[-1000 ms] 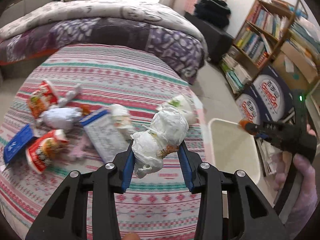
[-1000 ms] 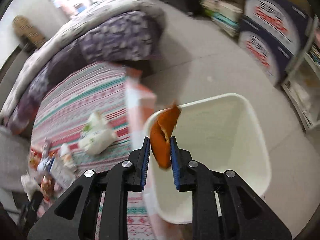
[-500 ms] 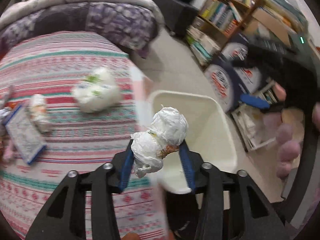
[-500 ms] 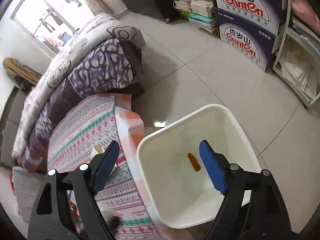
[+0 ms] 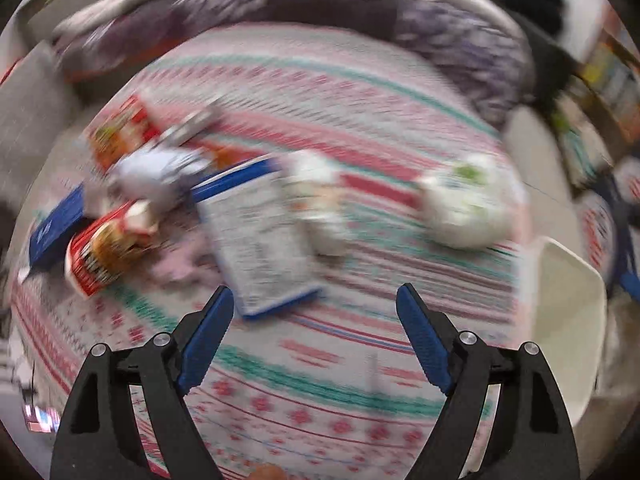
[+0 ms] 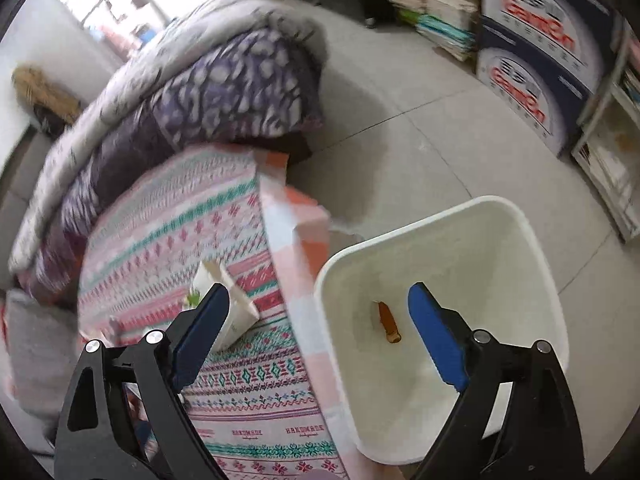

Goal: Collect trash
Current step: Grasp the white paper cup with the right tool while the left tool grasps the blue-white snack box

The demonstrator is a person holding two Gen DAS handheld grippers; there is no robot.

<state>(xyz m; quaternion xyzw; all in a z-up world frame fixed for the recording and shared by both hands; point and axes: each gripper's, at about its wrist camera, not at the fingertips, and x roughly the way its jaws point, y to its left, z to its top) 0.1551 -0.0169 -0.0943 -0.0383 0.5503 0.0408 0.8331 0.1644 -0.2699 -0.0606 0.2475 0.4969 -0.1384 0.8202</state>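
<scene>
My left gripper [image 5: 316, 328] is open and empty above the patterned tablecloth [image 5: 320, 380]; the view is blurred by motion. Trash lies ahead: a white and blue carton [image 5: 260, 248], a white crumpled wad [image 5: 320, 204], a white bag with green print [image 5: 466, 204], red snack wrappers [image 5: 100, 256] and a blue packet [image 5: 56, 224]. My right gripper [image 6: 320, 332] is open and empty over the white bin [image 6: 520, 240], which holds an orange scrap [image 6: 388, 320]. The white bag also shows in the right wrist view [image 6: 228, 304]. The bin's rim shows at the left view's right edge [image 5: 568, 320].
A purple and grey quilt [image 6: 192, 96] is piled behind the table. Printed cardboard boxes [image 6: 536, 56] and stacked books [image 6: 436, 8] stand on the tiled floor [image 6: 400, 152] beyond the bin. A shelf [image 6: 612, 152] is at the right.
My left gripper opened, no longer holds the crumpled white bag, and swung back from the bin to over the table's trash. My right gripper stays open over the bin, shifted slightly.
</scene>
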